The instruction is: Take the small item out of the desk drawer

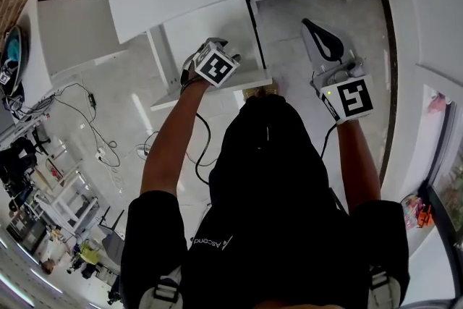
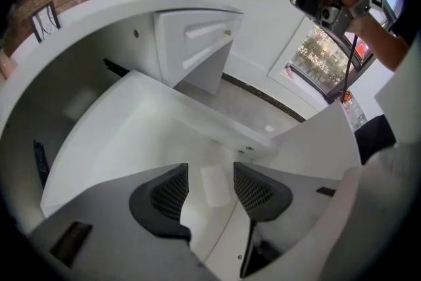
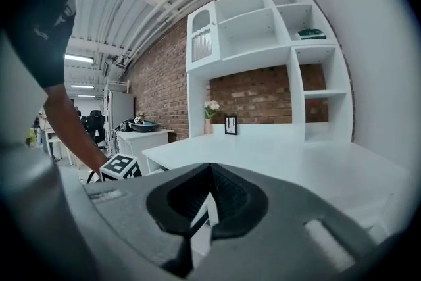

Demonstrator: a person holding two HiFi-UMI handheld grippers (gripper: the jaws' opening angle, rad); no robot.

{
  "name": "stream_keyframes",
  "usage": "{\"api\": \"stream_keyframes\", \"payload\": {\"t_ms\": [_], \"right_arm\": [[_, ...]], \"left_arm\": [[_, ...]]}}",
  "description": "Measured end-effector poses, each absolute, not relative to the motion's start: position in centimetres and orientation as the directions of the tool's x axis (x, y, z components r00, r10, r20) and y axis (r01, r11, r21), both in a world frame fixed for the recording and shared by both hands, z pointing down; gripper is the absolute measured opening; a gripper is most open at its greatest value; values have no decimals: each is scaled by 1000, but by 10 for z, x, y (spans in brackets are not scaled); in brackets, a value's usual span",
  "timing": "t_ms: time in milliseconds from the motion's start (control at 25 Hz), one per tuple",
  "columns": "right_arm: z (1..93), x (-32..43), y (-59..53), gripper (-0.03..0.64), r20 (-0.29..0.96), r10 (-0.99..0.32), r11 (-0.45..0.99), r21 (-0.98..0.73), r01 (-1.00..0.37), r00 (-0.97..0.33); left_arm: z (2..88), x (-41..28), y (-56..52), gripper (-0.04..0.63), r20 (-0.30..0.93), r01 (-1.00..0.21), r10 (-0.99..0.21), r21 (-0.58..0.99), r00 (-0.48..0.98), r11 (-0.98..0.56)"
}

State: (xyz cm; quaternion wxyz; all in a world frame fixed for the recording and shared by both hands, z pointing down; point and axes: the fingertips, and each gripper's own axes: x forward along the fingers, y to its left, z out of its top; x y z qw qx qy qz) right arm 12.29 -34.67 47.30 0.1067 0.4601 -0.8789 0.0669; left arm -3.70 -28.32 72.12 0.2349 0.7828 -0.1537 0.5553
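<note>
**A:** White shelf unit [image 3: 263, 23] set against the brick wall [image 3: 263, 92], with a green book [image 3: 310, 33] lying flat in an upper cubby.

**B:** Below the shelves, flowers [image 3: 210, 106] stand beside a small black frame [image 3: 231, 125] (its contents too small to read). Cables [image 1: 87, 116] trail loose over the floor [image 1: 126, 83].

The right gripper [image 3: 210, 171], fingers [image 3: 238, 197] together, faces a white desk [image 3: 283, 158] and shelves [image 3: 263, 29].
</note>
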Motion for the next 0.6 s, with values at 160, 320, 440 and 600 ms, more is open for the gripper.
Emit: {"api": "stream_keyframes", "payload": {"t_ms": [160,320,440,600], "right_arm": [[493,140,-351,0,276,-804,539,-36,-841,-527],[507,154,-352,0,293,-807,524,-48,-851,-513],[516,158,-353,0,302,-806,519,-50,-853,-509],[524,161,-355,0,312,-802,522,-52,-852,-510]], "left_arm": [[750,-30,-282,210,954,-478,80,216,288,-852],[775,-22,-271,210,955,-472,158,263,251,-842],[790,-23,-264,210,954,-473,202,286,220,-834],[805,-28,-263,210,955,-493,221,293,199,-819]]}}
